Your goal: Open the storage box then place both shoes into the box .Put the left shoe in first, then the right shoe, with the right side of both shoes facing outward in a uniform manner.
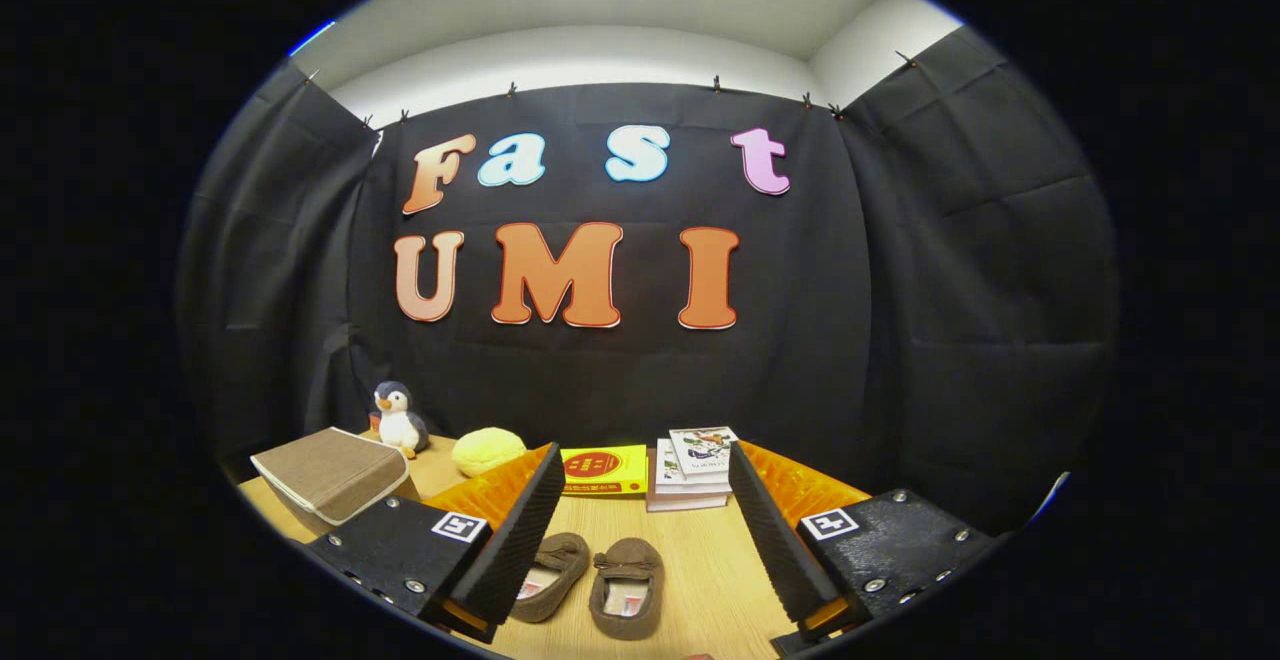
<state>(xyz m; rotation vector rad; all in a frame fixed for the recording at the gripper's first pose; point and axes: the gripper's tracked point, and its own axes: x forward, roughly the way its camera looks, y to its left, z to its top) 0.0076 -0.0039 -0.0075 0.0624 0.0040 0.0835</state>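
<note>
Two shoes (pixel 590 585) on the bench (pixel 700 580): brown, with pale linings. Bench surface: light wood grain. Storage box (pixel 332 473), left of the shoes: tan-brown fabric weave, lighter trim along the edge. Behind the box, a plush penguin (pixel 398 418): dark grey and white, orange beak. Beside the penguin, a pale yellow ball (pixel 487 450). Behind the shoes, a yellow book (pixel 604 470) with a red emblem, and a stack of white books (pixel 692 470).

Two shoes (pixel 598 585) side by side on table (pixel 700 580); books (pixel 695 470) behind; storage box (pixel 330 473) left, penguin toy (pixel 398 418) behind it.
</note>
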